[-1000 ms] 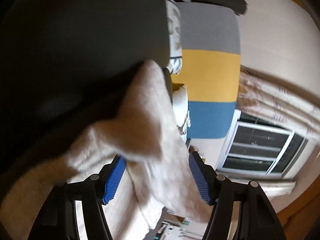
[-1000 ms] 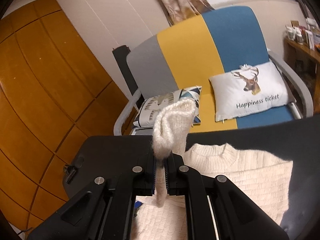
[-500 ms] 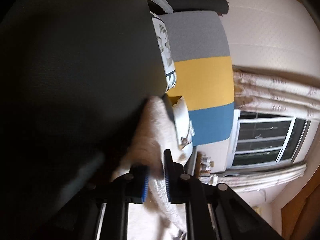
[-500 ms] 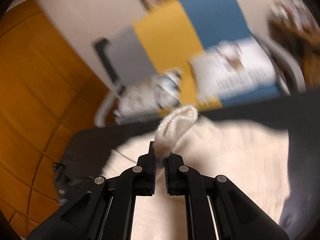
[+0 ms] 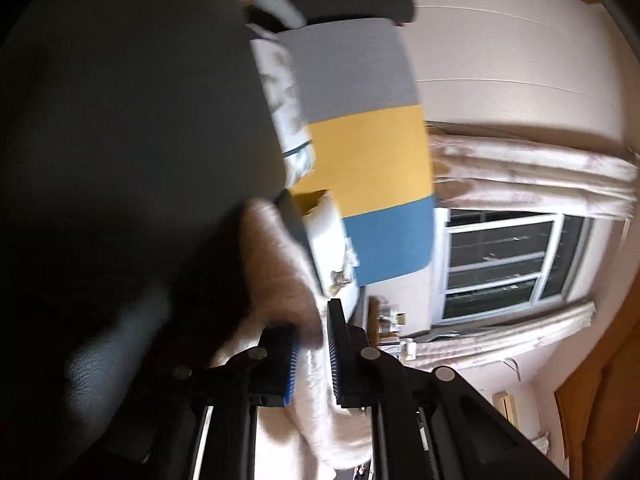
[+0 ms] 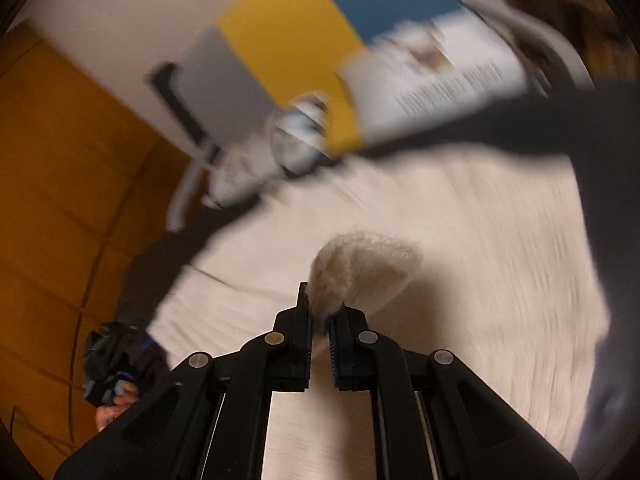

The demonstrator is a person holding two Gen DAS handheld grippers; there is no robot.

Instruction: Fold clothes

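Gripping a fold of the cream sweater (image 5: 276,264) in the left tool (image 5: 312,348), pads narrow on the knit, at 6 o'clock in the left wrist view. Pinching another bunched fold (image 6: 360,268) in the right tool (image 6: 319,344), clamped tight. Spread flat on the dark bench (image 6: 560,120), toward 12 o'clock of the right tool, with the striped chair (image 5: 372,152) beyond
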